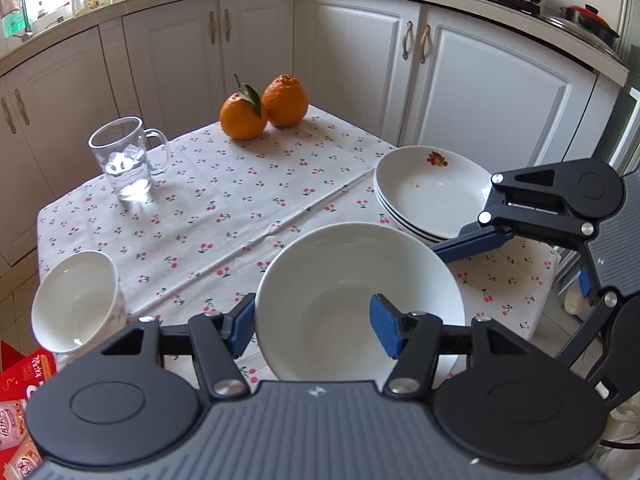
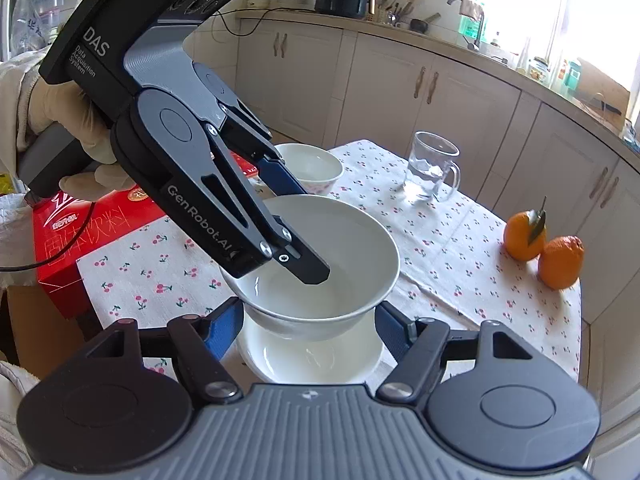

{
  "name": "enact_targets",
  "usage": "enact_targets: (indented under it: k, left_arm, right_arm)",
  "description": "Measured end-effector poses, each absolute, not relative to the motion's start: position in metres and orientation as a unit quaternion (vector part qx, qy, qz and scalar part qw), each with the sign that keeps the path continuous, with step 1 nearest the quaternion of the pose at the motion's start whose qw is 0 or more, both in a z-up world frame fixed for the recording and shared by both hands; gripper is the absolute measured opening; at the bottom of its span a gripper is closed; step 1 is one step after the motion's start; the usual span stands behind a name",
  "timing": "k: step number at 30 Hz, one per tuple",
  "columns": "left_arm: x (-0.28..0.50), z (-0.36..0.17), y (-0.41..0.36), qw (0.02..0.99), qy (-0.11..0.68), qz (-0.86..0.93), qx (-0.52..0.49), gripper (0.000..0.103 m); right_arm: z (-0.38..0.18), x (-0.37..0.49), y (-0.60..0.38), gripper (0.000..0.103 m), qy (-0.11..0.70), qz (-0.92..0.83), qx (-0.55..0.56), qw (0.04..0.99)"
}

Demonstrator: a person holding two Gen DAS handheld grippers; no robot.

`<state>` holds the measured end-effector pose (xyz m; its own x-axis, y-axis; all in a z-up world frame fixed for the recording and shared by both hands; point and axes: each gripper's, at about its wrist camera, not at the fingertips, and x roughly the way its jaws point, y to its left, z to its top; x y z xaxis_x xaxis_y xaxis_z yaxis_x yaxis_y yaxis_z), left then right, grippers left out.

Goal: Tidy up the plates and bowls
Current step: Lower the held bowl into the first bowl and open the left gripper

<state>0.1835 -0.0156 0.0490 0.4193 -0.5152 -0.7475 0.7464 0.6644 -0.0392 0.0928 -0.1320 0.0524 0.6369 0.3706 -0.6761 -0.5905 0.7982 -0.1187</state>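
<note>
A large white bowl (image 1: 340,280) hangs in the air, with my left gripper (image 1: 313,329) shut on its near wall, one finger inside and one outside. From the right wrist view, that bowl (image 2: 360,248) hovers just above a stack of white plates (image 2: 308,360), held by the left gripper (image 2: 300,228). The plates (image 1: 424,188) rest on the cherry-print tablecloth (image 1: 240,208); the top one bears a fruit picture. My right gripper (image 2: 309,330) stands open over the stack's near edge, its blue finger (image 1: 472,243) beside the rim. A smaller white bowl (image 1: 76,304) sits at the table's corner.
A glass mug (image 1: 124,156) stands at the far left of the table, and two oranges (image 1: 264,104) lie at its far edge. A red carton (image 2: 100,224) sits beside the table near the small bowl (image 2: 308,164). A gloved hand (image 2: 72,108) holds the left gripper. White cabinets surround the table.
</note>
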Motion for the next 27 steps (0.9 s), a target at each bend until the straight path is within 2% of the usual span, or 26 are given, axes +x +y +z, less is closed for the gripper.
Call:
enact_targets:
  k: [27]
  left_arm:
    - [0.191, 0.024, -0.025, 0.815, 0.407, -0.387, 0.14, 0.06]
  right_arm:
    - [0.025, 0.098, -0.144, 0.077, 0.37, 0.262, -0.137, 0.881]
